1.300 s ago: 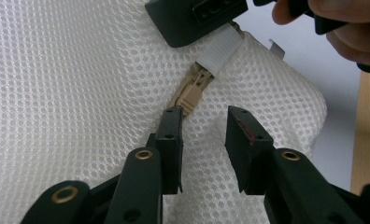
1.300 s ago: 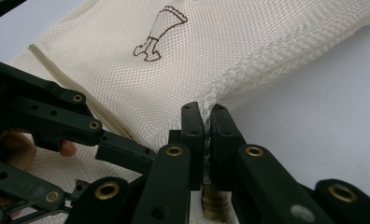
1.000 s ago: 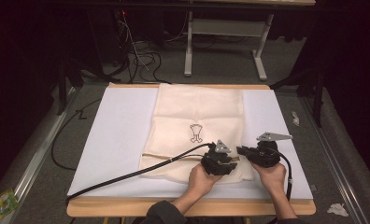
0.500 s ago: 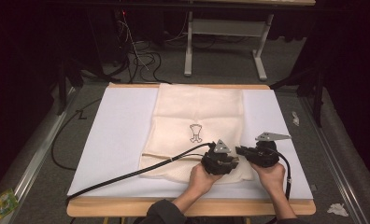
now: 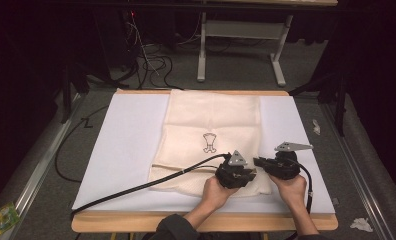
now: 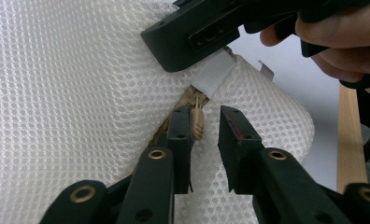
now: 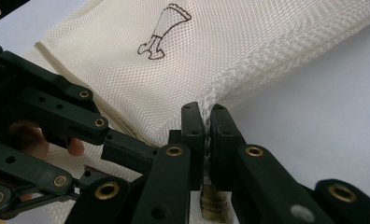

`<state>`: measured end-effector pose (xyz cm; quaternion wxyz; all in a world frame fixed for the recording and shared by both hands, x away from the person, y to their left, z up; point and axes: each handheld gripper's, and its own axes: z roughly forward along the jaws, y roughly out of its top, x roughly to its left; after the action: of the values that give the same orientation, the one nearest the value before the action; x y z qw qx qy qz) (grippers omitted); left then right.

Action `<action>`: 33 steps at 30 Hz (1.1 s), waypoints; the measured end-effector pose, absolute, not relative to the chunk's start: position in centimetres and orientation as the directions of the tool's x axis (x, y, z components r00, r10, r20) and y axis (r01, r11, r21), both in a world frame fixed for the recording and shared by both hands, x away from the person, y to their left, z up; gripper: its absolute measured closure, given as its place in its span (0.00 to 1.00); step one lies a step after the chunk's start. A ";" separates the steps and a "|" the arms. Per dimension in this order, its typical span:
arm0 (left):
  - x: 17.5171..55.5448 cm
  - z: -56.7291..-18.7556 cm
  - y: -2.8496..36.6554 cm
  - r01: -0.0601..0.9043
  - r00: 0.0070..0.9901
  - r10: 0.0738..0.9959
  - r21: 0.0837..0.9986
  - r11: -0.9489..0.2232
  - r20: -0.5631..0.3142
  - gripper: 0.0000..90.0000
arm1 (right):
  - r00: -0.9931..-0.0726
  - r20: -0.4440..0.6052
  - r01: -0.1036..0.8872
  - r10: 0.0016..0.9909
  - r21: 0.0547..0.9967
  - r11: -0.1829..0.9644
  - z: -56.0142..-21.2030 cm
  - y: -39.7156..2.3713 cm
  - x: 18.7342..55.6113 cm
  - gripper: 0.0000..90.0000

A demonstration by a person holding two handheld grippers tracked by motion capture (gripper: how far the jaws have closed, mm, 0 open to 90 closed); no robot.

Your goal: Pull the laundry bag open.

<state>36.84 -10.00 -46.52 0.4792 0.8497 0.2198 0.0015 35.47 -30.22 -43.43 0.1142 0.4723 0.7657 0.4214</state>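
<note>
1. Right hand-held gripper [image 5: 258,162] first: in its own view the two black jaws are clamped tight on the edge of the mesh bag [image 7: 248,51], the netting pinched flat between the pads.
2. Just below that pinch, a tan zipper end [image 7: 214,205] pokes out under the jaws.
3. Over to the left hand-held gripper [image 6: 205,123]: its jaws have just been closing, and a gap remains between them, so it is not gripping yet.
4. In that gap hangs the small tan zipper pull [image 6: 197,122], right against the left jaw's pad; the other pad stands clear of it.
5. Just past the pull, the right hand-held gripper's black jaw holds a white fabric tab [image 6: 214,73] at the bag's corner, with the person's fingers [image 6: 342,46] wrapped round the handle beyond.
6. From above, both hand-held grippers sit close together at the bag's near right corner, the left hand [image 5: 217,191] and right hand [image 5: 292,187] coming in from the near edge.
7. The bag stretches away from them across the white sheet [image 5: 126,145], a small dark printed figure [image 5: 209,142] just beyond the left hand-held gripper.
8. A black cable [image 5: 151,185] trails from the left hand-held gripper toward the near left corner of the worktop [image 5: 136,224].
</note>
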 end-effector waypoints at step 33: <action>36.8 -45.3 -9.4 0.365 0.905 0.383 0.806 -0.467 -0.188 0.97 | -0.542 0.206 0.604 0.815 0.769 0.208 -43.6 -30.5 35.1 0.97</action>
<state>36.85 -9.44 -45.32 0.4680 0.8564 0.2181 0.0096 35.13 -30.54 -43.59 0.1232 0.4622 0.7673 0.4272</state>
